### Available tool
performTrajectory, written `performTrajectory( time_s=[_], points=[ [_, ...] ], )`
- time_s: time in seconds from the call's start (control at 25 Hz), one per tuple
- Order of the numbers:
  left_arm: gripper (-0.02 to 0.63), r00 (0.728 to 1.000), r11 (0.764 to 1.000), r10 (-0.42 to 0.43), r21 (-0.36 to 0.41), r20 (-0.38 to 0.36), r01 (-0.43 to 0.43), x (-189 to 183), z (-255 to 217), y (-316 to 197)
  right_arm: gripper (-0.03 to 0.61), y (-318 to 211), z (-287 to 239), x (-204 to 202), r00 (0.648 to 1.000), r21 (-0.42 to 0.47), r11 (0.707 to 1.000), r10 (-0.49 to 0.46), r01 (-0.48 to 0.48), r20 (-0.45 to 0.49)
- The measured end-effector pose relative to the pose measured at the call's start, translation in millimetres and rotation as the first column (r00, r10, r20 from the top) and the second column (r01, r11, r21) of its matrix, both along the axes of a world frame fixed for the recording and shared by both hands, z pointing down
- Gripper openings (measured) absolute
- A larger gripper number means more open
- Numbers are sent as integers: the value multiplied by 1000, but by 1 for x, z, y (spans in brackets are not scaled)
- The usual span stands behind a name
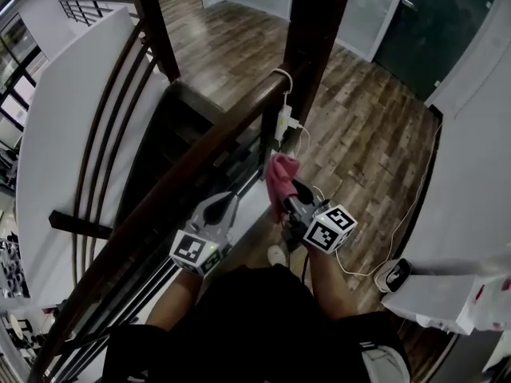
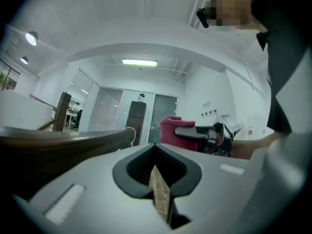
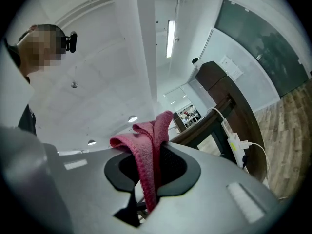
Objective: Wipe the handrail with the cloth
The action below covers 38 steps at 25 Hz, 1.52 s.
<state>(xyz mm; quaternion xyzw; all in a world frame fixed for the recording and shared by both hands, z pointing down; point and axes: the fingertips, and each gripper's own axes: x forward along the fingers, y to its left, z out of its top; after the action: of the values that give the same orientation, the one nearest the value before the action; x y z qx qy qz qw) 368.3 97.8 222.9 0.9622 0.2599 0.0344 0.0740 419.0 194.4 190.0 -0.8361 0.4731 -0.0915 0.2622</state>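
Right gripper clamping cloth, beside handrail

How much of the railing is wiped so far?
Done: the right gripper is shut on the pink cloth. In hand: the cloth is beside the dark handrail, not on it. Left: all the wiping, it seems; the left gripper is shut, empty.
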Motion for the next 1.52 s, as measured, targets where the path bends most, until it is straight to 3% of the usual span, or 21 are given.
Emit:
performTrajectory(
  time_s=[0.16,0.32,0.56,0.72,0.92,1.24,1.4,1.52],
  points=[
    [0,997,998,-62,26,54,61,32,12,18,52,5,22,42,997,-23,997,-72,73,32],
    [0,989,992,-126,39,81,123,59,27,29,52,-4,51,81,990,-105,985,-132,137,55],
    [0,972,979,-201,68,123,194,88,55,34,52,-23,92,128,989,-243,958,-146,150,37],
    [0,960,969,-239,104,144,226,102,69,31,52,-41,117,151,990,-362,924,-141,123,-24],
    [0,943,961,-274,87,191,262,110,84,26,52,-63,139,171,984,-481,873,-149,85,-96],
    [0,925,952,-304,101,230,288,117,102,20,52,-77,151,197,982,-564,826,-82,-29,-171],
    [0,913,949,-315,85,261,303,106,109,23,52,-85,164,205,981,-628,770,-14,-112,-193],
    [0,895,938,-345,88,283,334,102,119,22,51,-83,181,209,984,-674,731,-13,-111,-177]
  ],
)
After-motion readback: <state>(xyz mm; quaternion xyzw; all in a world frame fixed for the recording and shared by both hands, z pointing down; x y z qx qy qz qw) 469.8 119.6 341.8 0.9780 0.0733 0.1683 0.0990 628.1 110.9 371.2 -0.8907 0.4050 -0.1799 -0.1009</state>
